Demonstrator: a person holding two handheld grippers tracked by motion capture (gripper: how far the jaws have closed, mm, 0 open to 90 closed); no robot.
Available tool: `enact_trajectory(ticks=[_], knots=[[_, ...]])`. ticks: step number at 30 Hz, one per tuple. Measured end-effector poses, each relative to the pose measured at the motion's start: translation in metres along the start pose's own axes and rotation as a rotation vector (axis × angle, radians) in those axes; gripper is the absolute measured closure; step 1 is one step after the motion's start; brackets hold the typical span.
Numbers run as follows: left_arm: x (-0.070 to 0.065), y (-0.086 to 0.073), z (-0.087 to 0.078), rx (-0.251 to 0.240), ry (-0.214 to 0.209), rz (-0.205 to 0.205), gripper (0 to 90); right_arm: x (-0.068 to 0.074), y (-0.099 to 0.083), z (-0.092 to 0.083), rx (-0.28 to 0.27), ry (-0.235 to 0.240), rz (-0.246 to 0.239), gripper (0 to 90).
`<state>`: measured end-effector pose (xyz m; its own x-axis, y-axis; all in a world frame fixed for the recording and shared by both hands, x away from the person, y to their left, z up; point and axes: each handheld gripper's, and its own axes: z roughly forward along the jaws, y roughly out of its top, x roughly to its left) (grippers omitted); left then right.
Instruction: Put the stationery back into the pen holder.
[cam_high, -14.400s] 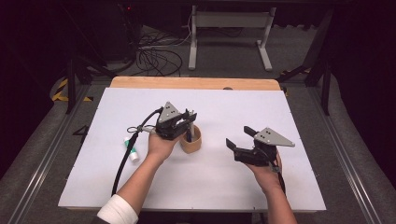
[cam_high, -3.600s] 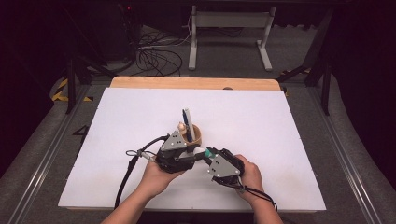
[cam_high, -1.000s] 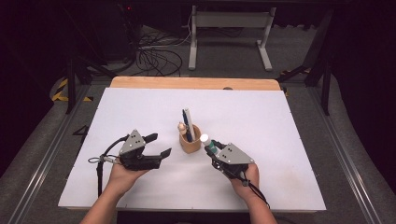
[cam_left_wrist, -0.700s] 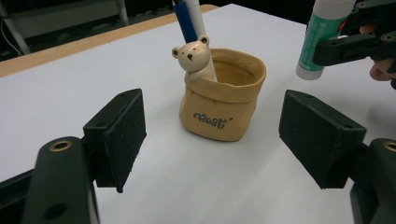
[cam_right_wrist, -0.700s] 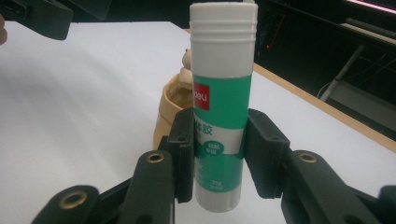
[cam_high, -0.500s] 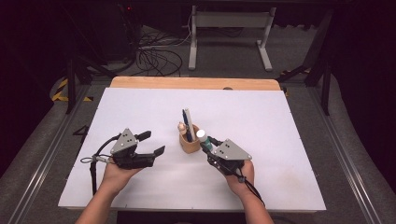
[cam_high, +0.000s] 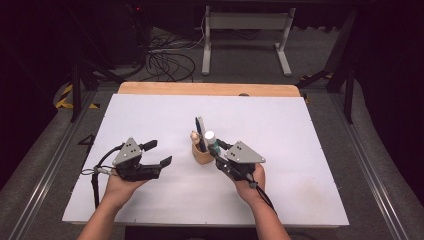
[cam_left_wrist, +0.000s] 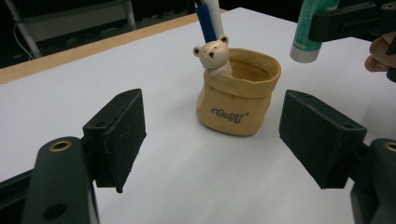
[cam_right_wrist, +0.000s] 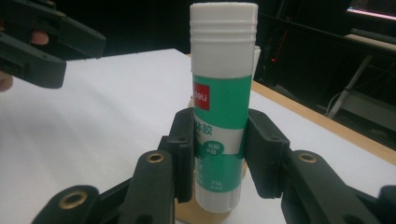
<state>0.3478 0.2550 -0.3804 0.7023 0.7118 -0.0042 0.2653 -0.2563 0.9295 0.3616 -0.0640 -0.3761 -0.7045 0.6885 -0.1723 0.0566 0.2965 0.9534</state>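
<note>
A tan bag-shaped holder (cam_high: 201, 154) with a small bear figure stands mid-table, a blue and white pen (cam_high: 200, 128) upright in it. My right gripper (cam_high: 216, 149) is shut on a green and white glue stick (cam_high: 211, 142), which it holds upright just right of the holder's rim. In the right gripper view the pads clamp the glue stick (cam_right_wrist: 223, 107) at its lower half. My left gripper (cam_high: 160, 152) rests open to the left of the holder. Its view has the holder (cam_left_wrist: 238, 93) between and beyond the wide-apart jaws, with the glue stick (cam_left_wrist: 310, 32) hanging at the top right.
The white tabletop (cam_high: 300, 150) has a wooden strip (cam_high: 207, 89) along its far edge. Beyond it lie cables (cam_high: 165, 60) and a metal stand (cam_high: 245, 30) on the floor. The left gripper (cam_right_wrist: 42, 42) appears at the top left of the right gripper view.
My right gripper has carried the glue stick a little left and up, closer to the holder. The left gripper has stayed nearly where it was, still open.
</note>
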Motion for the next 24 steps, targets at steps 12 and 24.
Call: enact_trajectory(ticks=[12,24], knots=[[0.005,-0.003,-0.002,0.01,0.013,0.004,23.6,-0.01,-0.001,0.022,-0.065,0.057,0.137,66.1],[0.005,-0.005,-0.005,0.012,0.018,-0.008,23.6,-0.009,-0.012,0.043,-0.051,0.06,0.176,66.1]])
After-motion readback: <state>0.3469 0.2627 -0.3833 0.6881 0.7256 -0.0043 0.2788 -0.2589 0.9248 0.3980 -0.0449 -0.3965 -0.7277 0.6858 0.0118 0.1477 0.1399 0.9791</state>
